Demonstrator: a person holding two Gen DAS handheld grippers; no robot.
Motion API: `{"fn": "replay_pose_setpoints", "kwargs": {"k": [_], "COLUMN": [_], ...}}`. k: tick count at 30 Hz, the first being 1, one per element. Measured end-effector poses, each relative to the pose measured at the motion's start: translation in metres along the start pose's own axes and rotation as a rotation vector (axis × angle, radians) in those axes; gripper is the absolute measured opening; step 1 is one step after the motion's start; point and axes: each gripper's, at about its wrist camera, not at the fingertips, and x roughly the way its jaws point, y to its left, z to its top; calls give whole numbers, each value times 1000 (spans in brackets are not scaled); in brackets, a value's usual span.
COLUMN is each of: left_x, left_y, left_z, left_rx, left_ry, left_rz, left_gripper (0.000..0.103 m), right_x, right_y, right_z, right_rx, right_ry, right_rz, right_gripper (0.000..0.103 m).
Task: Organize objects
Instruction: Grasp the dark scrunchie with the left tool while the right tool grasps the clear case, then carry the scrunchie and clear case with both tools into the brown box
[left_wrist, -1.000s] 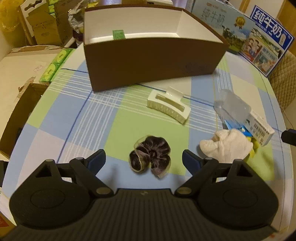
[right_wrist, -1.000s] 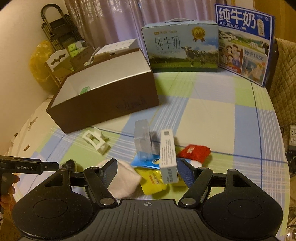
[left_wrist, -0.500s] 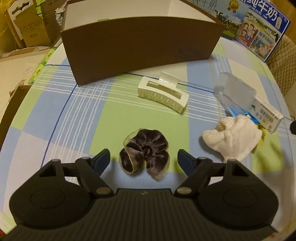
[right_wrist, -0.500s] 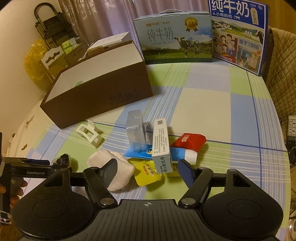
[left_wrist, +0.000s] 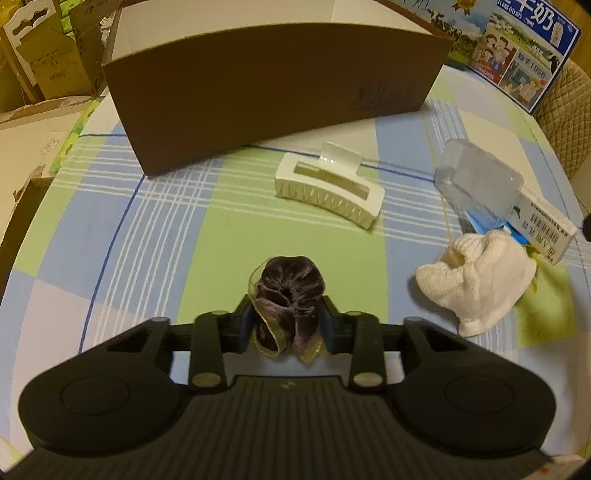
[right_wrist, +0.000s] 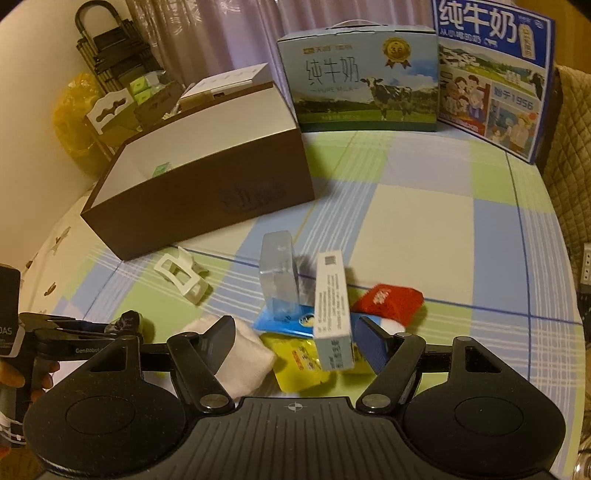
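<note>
Since half a second ago the left hand-held gripper has gone from spread wide on either side of the dark velvet scrunchie to pinching it, its blue pads now pressed into the fabric from both sides so that the scrunchie bunches up tall between them. In the left wrist view the scrunchie sits at about 6 o'clock on the checked cloth of the bench, low against that cloth; whether it touches cannot be told. At 12 o'clock from it lies the cream claw hair clip, apart from the scrunchie, and beyond that, also toward 12 o'clock, stands the brown open box with its long wall facing the camera. At about 3 o'clock of the scrunchie is a crumpled white cloth, and toward 2 o'clock a clear plastic case leans beside a white printed carton. The right hand-held gripper stands spread, its two fingers well apart and holding nothing, hovering near the pile of small things: the white printed carton standing on end just ahead of it at 12 o'clock, a yellow sachet beneath that, a red pouch at 1 o'clock. At 9 o'clock in that view the left hand-held gripper shows from the side with the scrunchie at its tip.
</note>
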Motion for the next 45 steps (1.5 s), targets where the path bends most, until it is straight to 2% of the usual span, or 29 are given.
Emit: {"fn": "replay_pose_setpoints", "kwargs": {"k": [2,10,12,15,21,28,30,31,36,45], "left_x": [-4,-28,-33,-39,-49,-57,-60,-62,-68,-78], "left_y": [1,2,2,2,2,5,6,6,7,7], "left_z": [3,27,33,43,60,75,78,80,90,122], "left_rx": [-3,-21,-23,-26,-25,-31,-31,-31,-32,-25], "left_ry": [-11,-80,-96,-113,-151,-182,-194,-198,-219,-276], "left_rz": [1,-10,-13,-16,-15,-15,-17,-17,-20,-30], "left_gripper": [21,21,21,21,21,21,21,21,21,21], "right_x": [5,35,47,65,102,128,130,130,115,55], "right_y": [3,15,19,21,25,28,27,27,29,53], "right_z": [4,30,37,45,62,66,66,66,72,119], "right_rx": [-16,-97,-117,-137,-163,-188,-186,-188,-183,-181], "right_ry": [1,10,25,58,152,229,241,243,205,8], "right_rz": [6,5,4,-9,-27,-56,-51,-48,-12,114], "right_gripper": [69,67,58,53,46,40,27,27,26,26]}}
